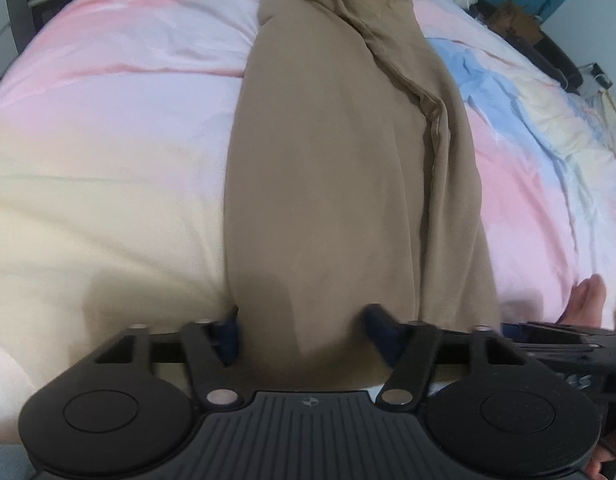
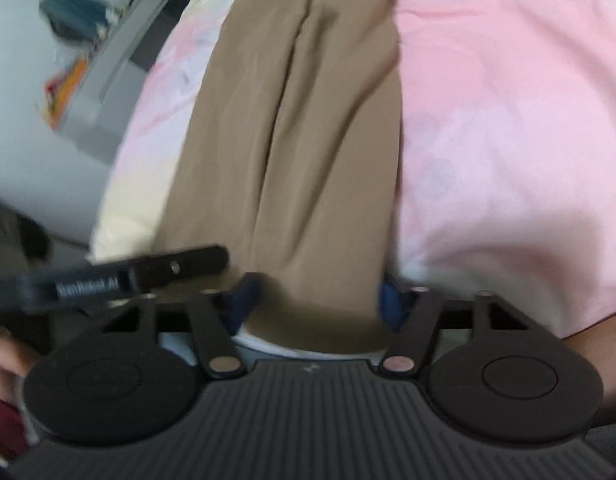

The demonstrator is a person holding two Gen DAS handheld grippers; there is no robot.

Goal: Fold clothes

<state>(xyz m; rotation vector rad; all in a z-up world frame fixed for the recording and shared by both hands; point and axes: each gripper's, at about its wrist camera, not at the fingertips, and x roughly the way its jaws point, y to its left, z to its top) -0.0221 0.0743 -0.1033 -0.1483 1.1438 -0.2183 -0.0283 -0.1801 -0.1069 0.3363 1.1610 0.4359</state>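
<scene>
- Nearest us, our left gripper [image 1: 302,330] straddles the tan trousers' [image 1: 327,160] hem, fingers apart.
- Our right gripper [image 2: 317,300] likewise, ready to lift both corners off the pastel duvet [image 1: 108,120].

both wrist views look steeply down, sharing trousers [image 1: 339,160].

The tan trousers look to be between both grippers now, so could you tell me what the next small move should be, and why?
Probably close both sets of jaws fully on the hem. The tan trousers lie lengthwise, already halved, on the pastel duvet; their near end sits between the left gripper and the right gripper, whose pads don't clearly pinch it yet. Lifting comes only after a firm grip.
</scene>
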